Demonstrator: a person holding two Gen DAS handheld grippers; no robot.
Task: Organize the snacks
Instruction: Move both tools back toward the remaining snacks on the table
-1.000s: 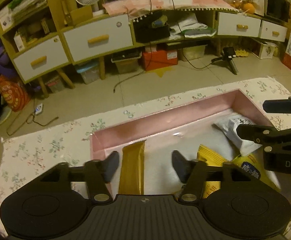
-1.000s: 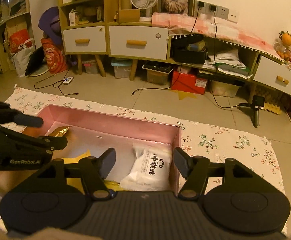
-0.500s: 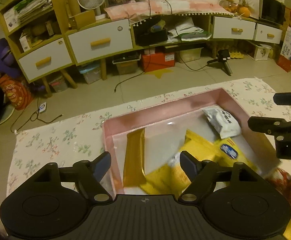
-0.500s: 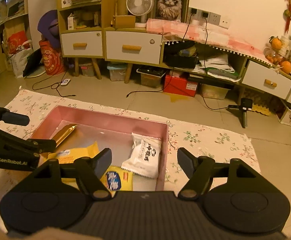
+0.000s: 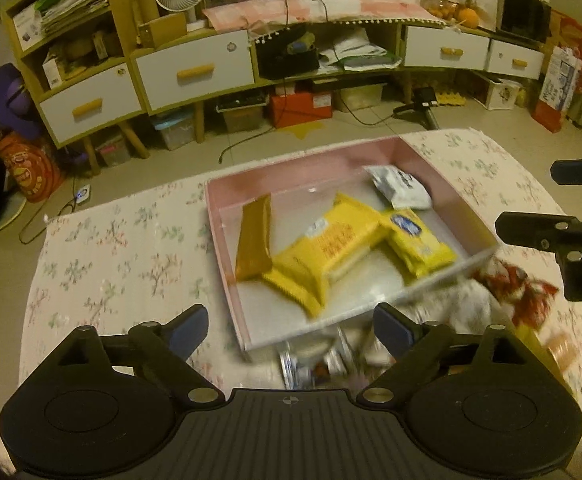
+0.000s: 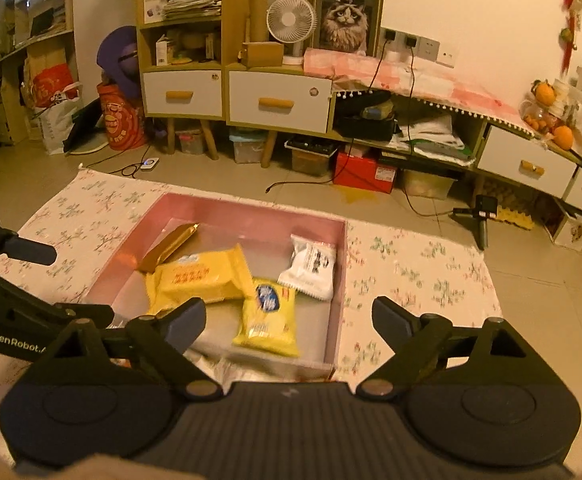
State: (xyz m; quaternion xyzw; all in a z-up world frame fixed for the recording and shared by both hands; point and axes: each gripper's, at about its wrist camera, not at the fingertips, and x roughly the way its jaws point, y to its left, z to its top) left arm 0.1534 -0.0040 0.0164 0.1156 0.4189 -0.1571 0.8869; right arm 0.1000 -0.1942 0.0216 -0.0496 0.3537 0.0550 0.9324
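The left gripper (image 5: 289, 330) hangs above the pink box's (image 5: 227, 264) near wall, jaws spreading apart, nothing between them. Inside the box, from its left wall across: a gold bar packet (image 5: 254, 238) leaning there, a large yellow biscuit pack (image 5: 327, 252), a smaller yellow pack (image 5: 417, 244), then a white pouch (image 5: 401, 188) in the far right corner. Blurred loose snacks (image 5: 503, 284) lie just outside the near wall. The right gripper (image 6: 289, 322) hovers over the box's near right corner, jaws likewise widening, empty.

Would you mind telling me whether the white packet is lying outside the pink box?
No, the white packet lies inside the pink box, in its far right corner next to a yellow packet.
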